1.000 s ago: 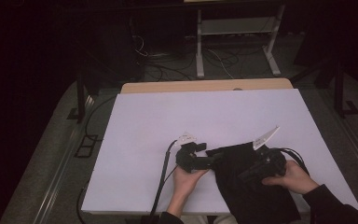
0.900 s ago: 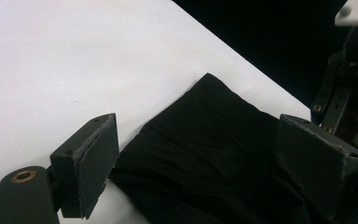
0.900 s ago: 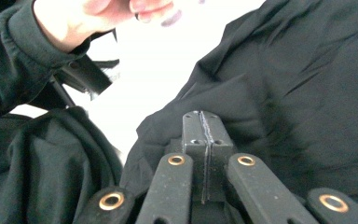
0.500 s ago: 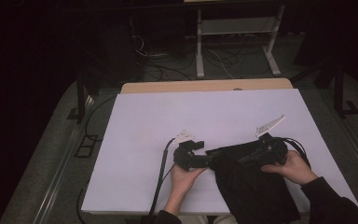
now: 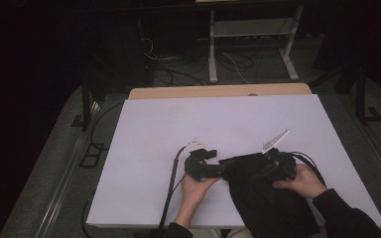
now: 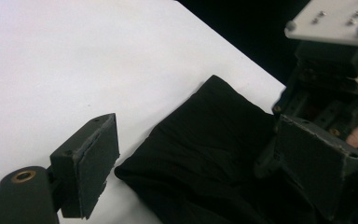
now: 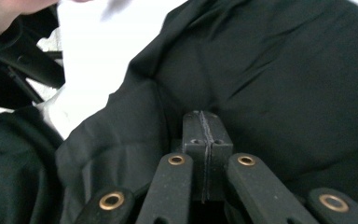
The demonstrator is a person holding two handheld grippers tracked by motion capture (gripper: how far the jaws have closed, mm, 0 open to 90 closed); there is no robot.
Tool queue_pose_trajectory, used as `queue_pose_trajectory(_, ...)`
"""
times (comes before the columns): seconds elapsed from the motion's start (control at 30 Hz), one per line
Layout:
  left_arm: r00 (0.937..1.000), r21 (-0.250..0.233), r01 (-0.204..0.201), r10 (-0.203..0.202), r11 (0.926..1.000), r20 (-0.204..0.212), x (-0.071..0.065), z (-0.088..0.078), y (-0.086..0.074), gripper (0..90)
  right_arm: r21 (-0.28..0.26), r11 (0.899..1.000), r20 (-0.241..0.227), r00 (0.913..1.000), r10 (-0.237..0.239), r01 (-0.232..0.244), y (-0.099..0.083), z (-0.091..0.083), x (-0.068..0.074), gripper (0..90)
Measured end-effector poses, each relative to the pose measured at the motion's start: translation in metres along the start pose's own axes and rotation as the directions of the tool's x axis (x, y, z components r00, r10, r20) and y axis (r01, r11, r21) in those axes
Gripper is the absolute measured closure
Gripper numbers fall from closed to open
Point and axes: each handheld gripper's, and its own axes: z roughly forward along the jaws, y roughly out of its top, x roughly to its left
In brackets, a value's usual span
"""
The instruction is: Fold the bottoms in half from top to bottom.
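Figure: a soft black cloth garment (image 5: 263,193) lies bunched on the white rectangular surface (image 5: 178,129), near its front edge and to your right of centre, with its lower part draping over that edge toward you.

Your left claw (image 6: 196,158) stands wide open. Its two black padded jaws straddle a rounded corner of the fabric without pressing on it, as the left gripper view shows. In the high view the left claw (image 5: 213,166) sits just beside the garment's left margin.

Your right claw (image 7: 204,135) is pressed fully shut, pad against pad, with its tip buried in the dark folds. A thin layer of cloth is probably pinched between the pads, though the black-on-black view leaves that uncertain. In the high view the right claw (image 5: 278,166) rests on top of the garment.

Handling: expect the fabric to be light, limp and without any stiffness. It will sag, fold and slide rather than keep a shape, and it is not fragile. Take hold at an edge, corner or raised fold, where a single layer fits between the pads. A pinch on the flat middle will gather several layers and drag the whole heap.

Containers: none stand on the surface, and nothing lies on the garment.
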Motion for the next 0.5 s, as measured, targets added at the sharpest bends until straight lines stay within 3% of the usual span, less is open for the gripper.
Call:
queue_pose_trajectory(0.23, 1.0, 0.004, 0.001, -0.001, 1.0, 0.0, 0.0, 0.003, -0.001, 13.7, 0.038, 0.998, -0.071, 0.9967, -0.04, 0.043, -0.013, 0.003, 0.021, 88.7)
queue_pose_trajectory(0.37, 1.0, 0.014, 0.006, -0.006, 0.9999, -0.003, 0.001, 0.006, -0.002, 13.7, 0.045, 0.997, -0.126, 0.9905, -0.056, 0.062, -0.021, 0.002, 0.029, 88.7)
queue_pose_trajectory(0.5, 0.9999, 0.028, -0.005, 0.006, 0.9996, -0.016, 0.001, 0.009, -0.003, 13.6, 0.068, 0.994, -0.151, 0.9861, -0.07, 0.081, -0.028, 0.004, 0.035, 88.7)
